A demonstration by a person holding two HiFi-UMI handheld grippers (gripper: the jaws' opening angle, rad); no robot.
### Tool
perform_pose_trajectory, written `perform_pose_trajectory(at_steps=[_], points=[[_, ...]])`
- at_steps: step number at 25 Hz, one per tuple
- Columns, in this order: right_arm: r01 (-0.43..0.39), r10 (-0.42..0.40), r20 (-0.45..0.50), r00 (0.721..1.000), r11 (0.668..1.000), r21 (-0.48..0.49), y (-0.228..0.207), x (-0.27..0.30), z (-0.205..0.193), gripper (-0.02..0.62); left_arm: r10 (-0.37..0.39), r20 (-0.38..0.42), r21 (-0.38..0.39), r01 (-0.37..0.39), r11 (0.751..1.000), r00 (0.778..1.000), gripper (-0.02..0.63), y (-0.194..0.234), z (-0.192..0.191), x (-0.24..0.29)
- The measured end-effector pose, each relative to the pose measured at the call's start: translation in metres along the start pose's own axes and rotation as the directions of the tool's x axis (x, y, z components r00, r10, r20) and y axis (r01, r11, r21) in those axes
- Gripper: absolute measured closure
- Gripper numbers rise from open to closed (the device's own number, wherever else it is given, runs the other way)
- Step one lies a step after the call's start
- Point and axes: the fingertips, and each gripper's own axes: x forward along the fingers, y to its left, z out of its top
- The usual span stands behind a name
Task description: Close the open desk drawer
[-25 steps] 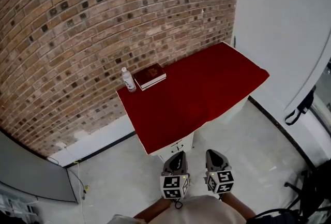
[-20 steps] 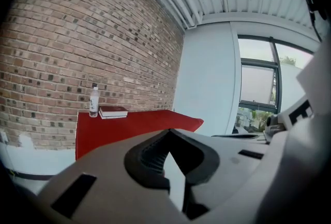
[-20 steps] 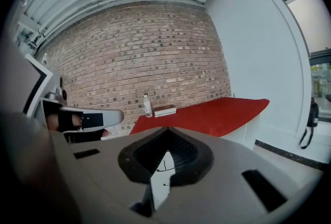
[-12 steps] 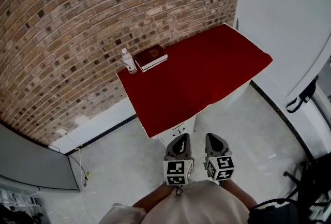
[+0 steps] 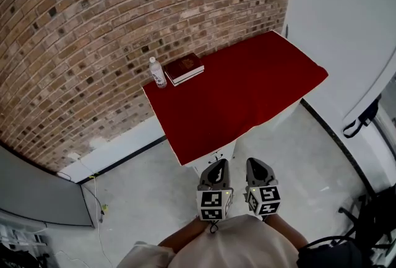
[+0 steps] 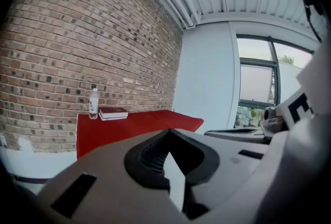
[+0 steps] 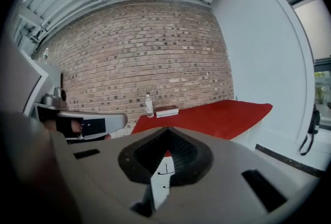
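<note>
A desk under a red cloth (image 5: 241, 93) stands against the brick wall. Below the cloth's near edge shows a white drawer front (image 5: 213, 158) with small dark handles; how far it stands out I cannot tell. My left gripper (image 5: 217, 164) and right gripper (image 5: 255, 163) hover side by side just in front of it, both shut and holding nothing. In the right gripper view the white drawer front (image 7: 164, 172) shows through the slit below the right gripper (image 7: 166, 131). The left gripper (image 6: 169, 132) points at the red cloth (image 6: 139, 122).
A dark red book (image 5: 184, 67) and a clear bottle (image 5: 158, 72) sit at the desk's far left corner. A white wall runs along the right, with a black strap (image 5: 365, 118) hanging from it. A grey panel (image 5: 37, 198) and a floor cable (image 5: 96, 211) lie to the left.
The head view has shifted a little toward the desk, and both grippers sit slightly higher in it. They stay side by side and shut.
</note>
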Motion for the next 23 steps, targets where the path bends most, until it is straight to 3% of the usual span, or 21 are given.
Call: perform_pose_trajectory(at_steps=[23], points=[[0.011, -0.011, -0.018, 1.000, 1.000, 0.019, -0.003, 0.010, -0.004, 0.597, 0.041, -0.013, -0.036, -0.041, 0.998, 0.999, 0.597, 0.014, -0.008, 0.001]])
